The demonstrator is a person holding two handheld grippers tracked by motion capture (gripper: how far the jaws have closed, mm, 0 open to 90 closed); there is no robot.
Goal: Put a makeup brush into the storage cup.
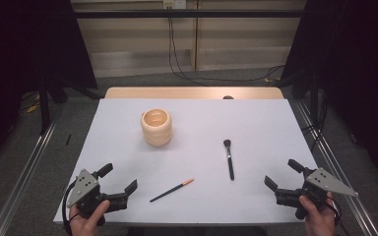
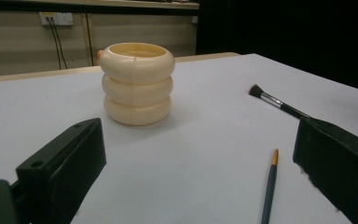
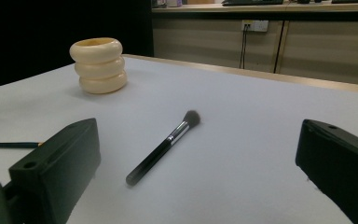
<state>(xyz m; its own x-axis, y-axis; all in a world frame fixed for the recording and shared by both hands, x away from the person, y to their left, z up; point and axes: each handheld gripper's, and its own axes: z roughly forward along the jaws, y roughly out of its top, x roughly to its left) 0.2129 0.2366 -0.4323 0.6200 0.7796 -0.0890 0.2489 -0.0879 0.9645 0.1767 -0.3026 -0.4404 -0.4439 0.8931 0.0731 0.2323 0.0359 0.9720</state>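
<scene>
The high view looks forward and down on the whole table (image 1: pixel 256 118) from the person's side. Each gripper view sits low near the table's front edge, facing across it; all three share the holder (image 1: pixel 156 127) and brush (image 1: pixel 229 158).

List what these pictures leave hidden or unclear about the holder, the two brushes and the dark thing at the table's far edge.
- Holder floor: both gripper views, hidden by its wall.
- Thin brush lower end: left gripper view, cut by the bottom edge.
- Makeup brush handle: left gripper view, behind a jaw.
- Dark object: high view, too small.

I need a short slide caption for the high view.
Two open grippers wait near a pencil, makeup brush and ribbed cup.
</scene>
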